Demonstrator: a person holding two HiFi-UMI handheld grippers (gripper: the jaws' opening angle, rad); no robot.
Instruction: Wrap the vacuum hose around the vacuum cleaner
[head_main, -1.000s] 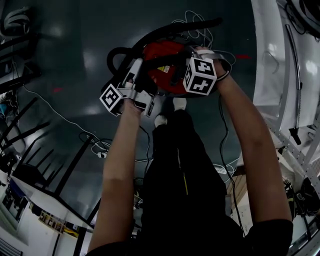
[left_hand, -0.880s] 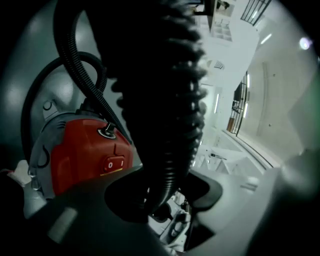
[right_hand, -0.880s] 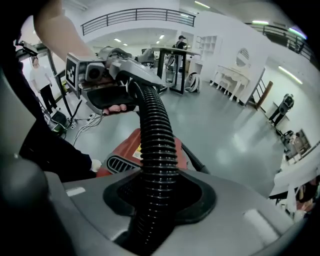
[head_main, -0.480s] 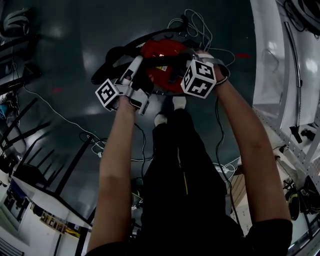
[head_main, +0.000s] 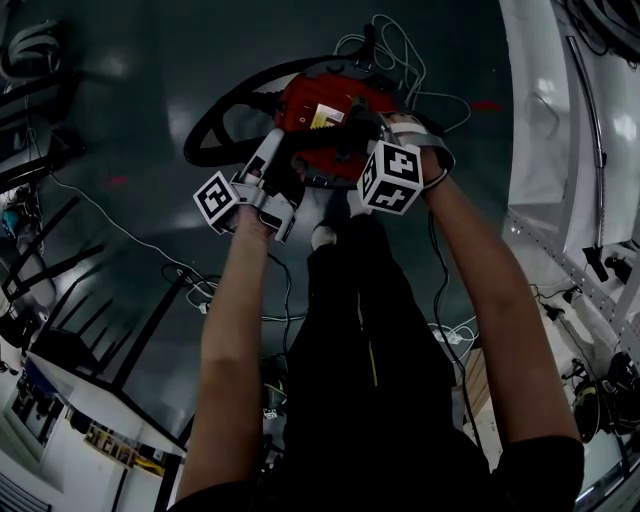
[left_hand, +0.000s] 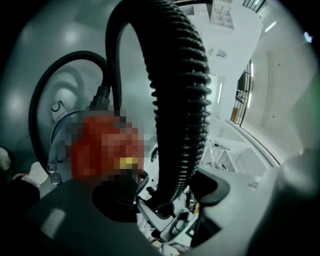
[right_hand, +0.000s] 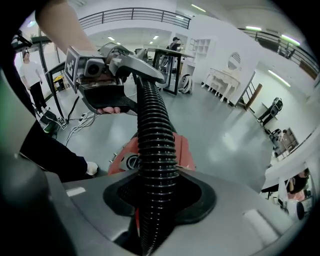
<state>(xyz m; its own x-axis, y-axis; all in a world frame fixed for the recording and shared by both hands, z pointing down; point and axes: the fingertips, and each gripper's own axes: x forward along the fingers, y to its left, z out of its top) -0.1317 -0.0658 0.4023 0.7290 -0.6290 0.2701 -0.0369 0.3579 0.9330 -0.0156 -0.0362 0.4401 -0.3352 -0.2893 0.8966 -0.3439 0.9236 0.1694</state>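
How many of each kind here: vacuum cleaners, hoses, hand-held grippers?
Vacuum cleaner: 1
Vacuum hose: 1
Hand-held grippers: 2: left hand-held gripper, jaws just opened, hose between them; right hand-held gripper, clamped on the hose
Total: 4

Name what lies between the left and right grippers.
The black ribbed vacuum hose spans it, plain in the right gripper view: clamped in the right gripper, it runs up into the left gripper, whose jaws have just been opening around it.
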